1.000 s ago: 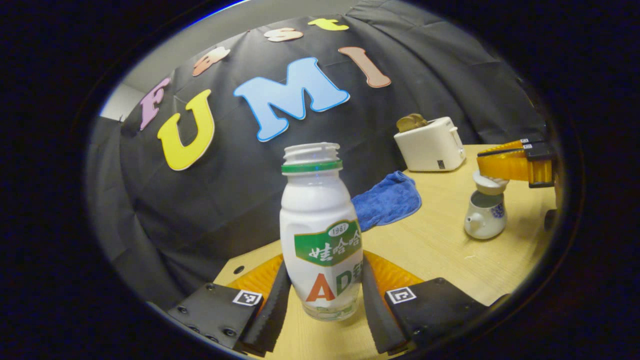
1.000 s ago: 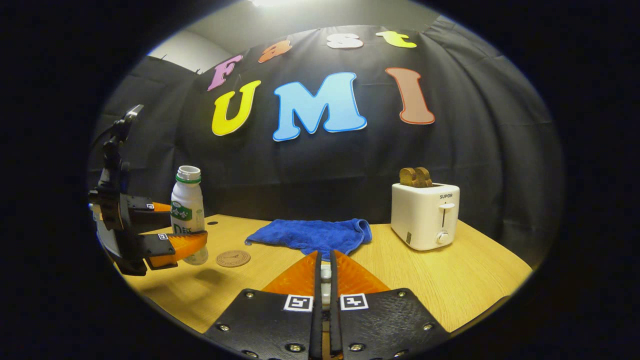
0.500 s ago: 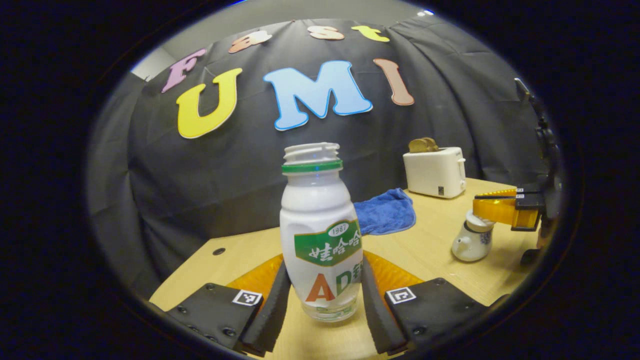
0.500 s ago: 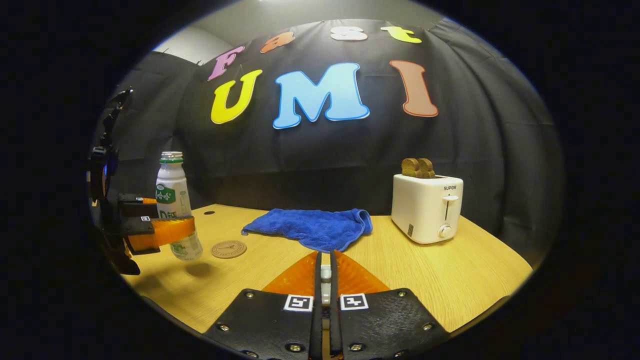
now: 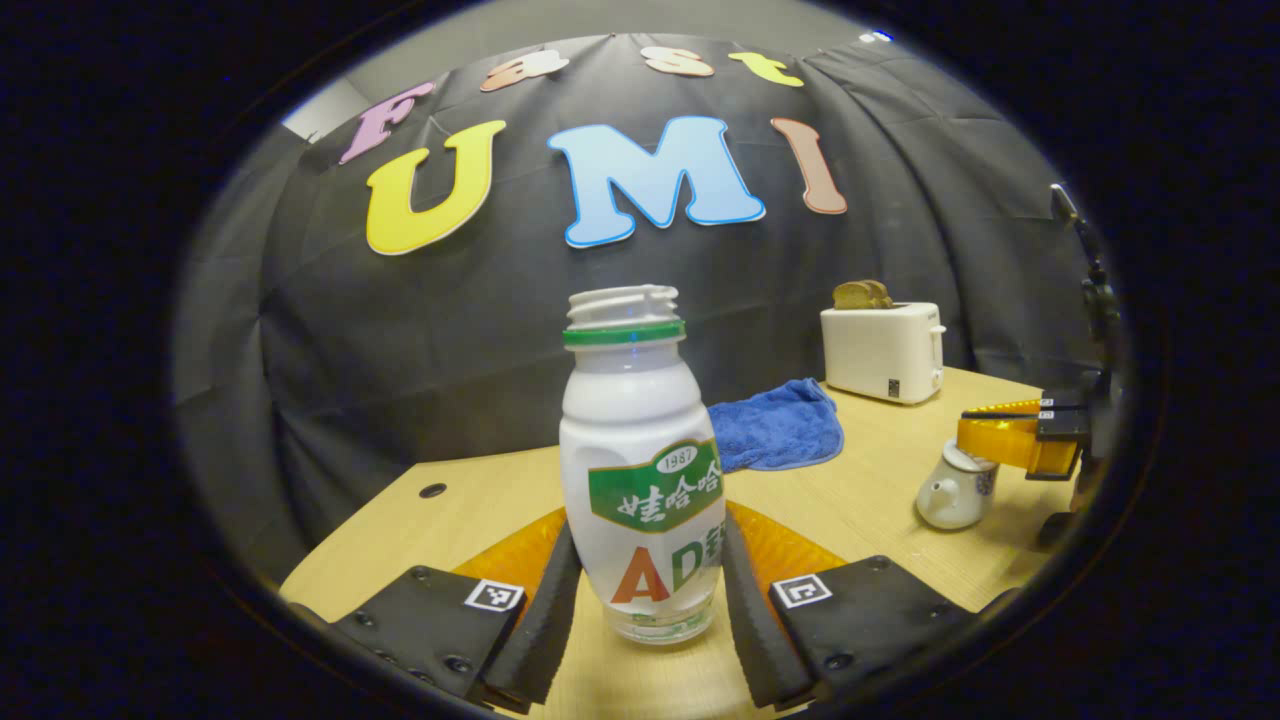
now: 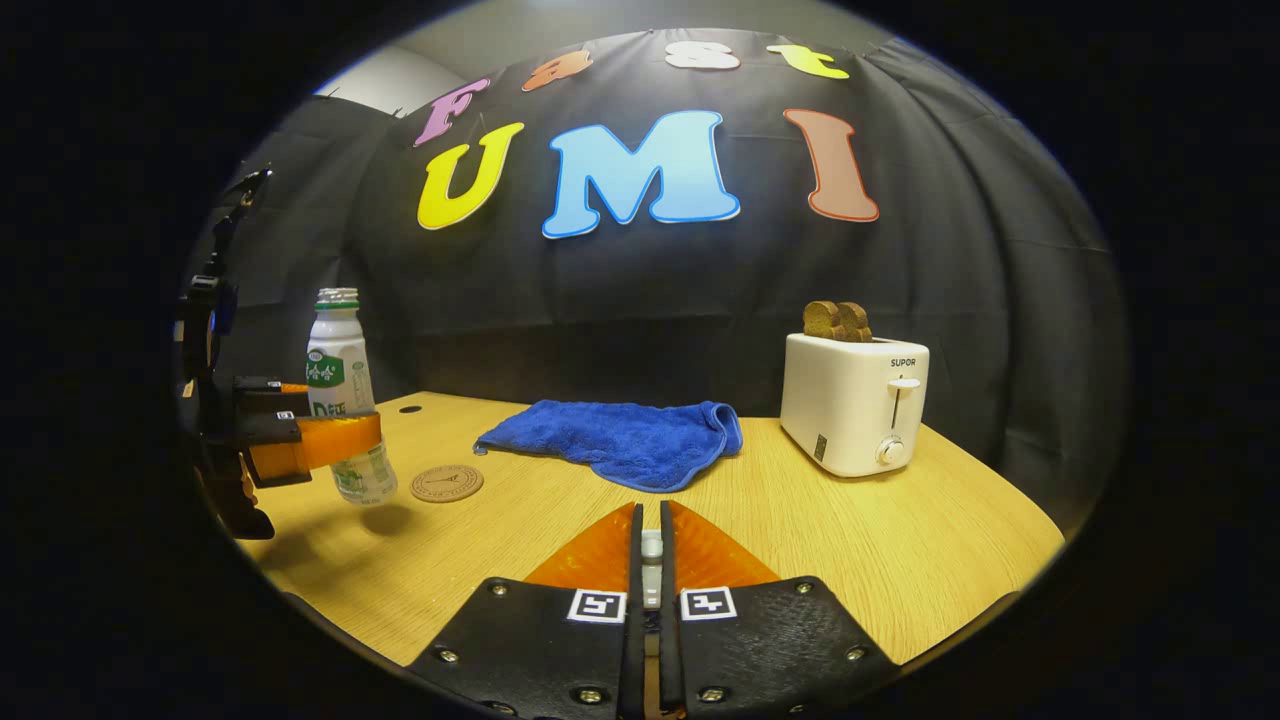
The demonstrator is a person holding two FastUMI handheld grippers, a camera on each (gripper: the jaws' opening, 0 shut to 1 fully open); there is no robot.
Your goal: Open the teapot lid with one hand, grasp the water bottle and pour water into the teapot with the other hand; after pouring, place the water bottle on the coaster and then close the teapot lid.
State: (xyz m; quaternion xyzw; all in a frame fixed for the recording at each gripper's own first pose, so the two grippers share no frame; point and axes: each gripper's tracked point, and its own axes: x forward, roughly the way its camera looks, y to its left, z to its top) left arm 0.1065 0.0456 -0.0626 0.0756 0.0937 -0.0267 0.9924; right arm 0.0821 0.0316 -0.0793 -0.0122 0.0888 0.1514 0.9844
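Nearest in my left gripper view, the left gripper (image 5: 640,600) is clamped on the water bottle (image 5: 640,470), one finger pressing each side of its lower body; the bottle stands upright between them, uncapped, its threaded neck and green ring bare at the top. In the right gripper view I see that same bottle (image 6: 345,400) held just above the table (image 6: 860,540), its shadow on the wood below, with the round coaster (image 6: 447,483) lying flat just beside it and not under it. Nearest in the right gripper view, the right gripper (image 6: 651,545) has its fingers drawn nearly together on a small pale knob (image 6: 651,547), so I read it as gripping the teapot lid. From the left gripper view, that gripper (image 5: 985,440) sits directly over the teapot (image 5: 955,490), with the lid (image 5: 968,457) resting on or just at the pot's rim; I cannot tell whether it is fully seated. The teapot stands upright, well apart from the bottle, its spout pointing toward the left of that view. Farther back a crumpled blue cloth (image 6: 620,445) lies on the table, and beyond it, near the booth wall, a white toaster (image 6: 852,415) holds two slices of bread (image 6: 838,320) poking out of its slots.
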